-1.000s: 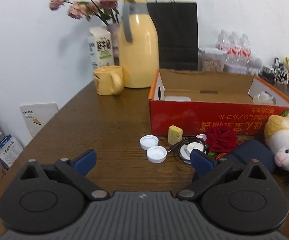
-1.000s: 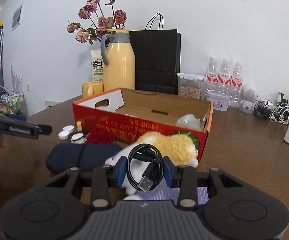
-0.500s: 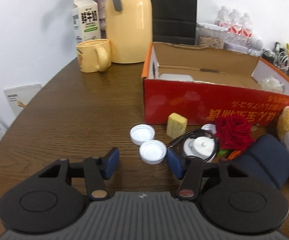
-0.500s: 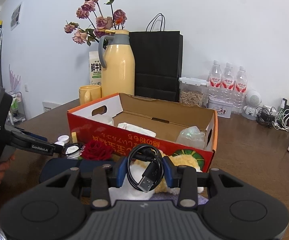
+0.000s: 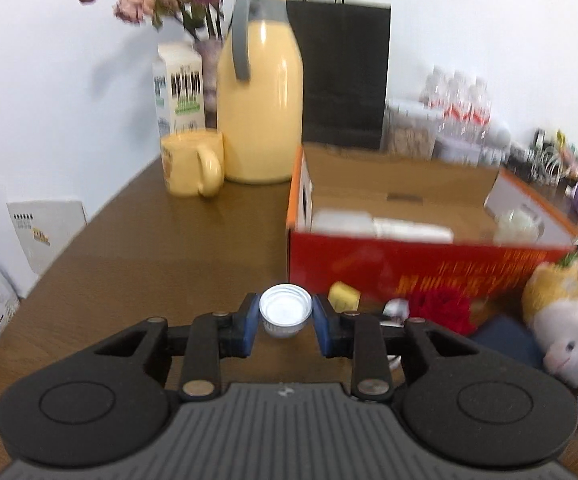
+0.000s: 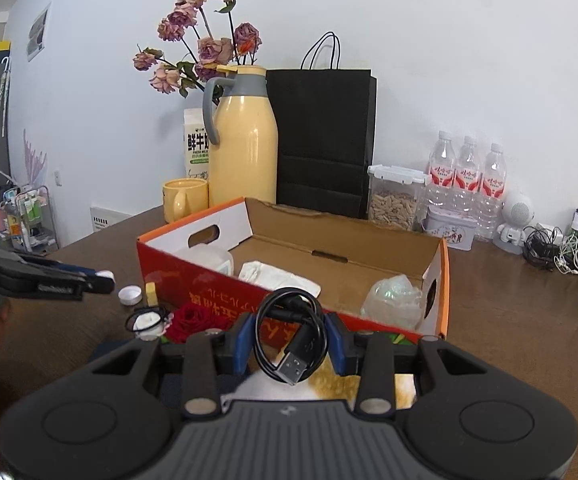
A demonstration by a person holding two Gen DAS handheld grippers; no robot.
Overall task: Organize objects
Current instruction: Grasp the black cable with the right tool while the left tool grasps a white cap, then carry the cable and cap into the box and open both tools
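In the left wrist view my left gripper (image 5: 285, 320) is closing its jaws, and both blue pads press on a white bottle cap (image 5: 286, 309) held above the brown table (image 5: 129, 272). From the right wrist view the left gripper (image 6: 103, 278) hangs left of the red cardboard box (image 6: 209, 276). A second white cap (image 6: 130, 295) and a yellow block (image 6: 151, 292) lie beside that box. My right gripper (image 6: 291, 336) is shut on a coiled black USB cable (image 6: 293, 369), just in front of the box's near wall. Inside the box lie white and clear packets.
A red rose (image 5: 441, 308), a dark blue pouch (image 5: 505, 336) and a plush toy (image 5: 561, 320) lie before the box. Behind it stand a yellow thermos (image 5: 259, 92), a mug (image 5: 191, 168), a black paper bag (image 6: 325, 140) and water bottles (image 6: 465, 176). Loose cables (image 6: 561, 248) lie at the far right.
My left gripper went from wide open to shut around one white cap and lifted it off the table. My right gripper, still holding the cable, moved nearer the box.
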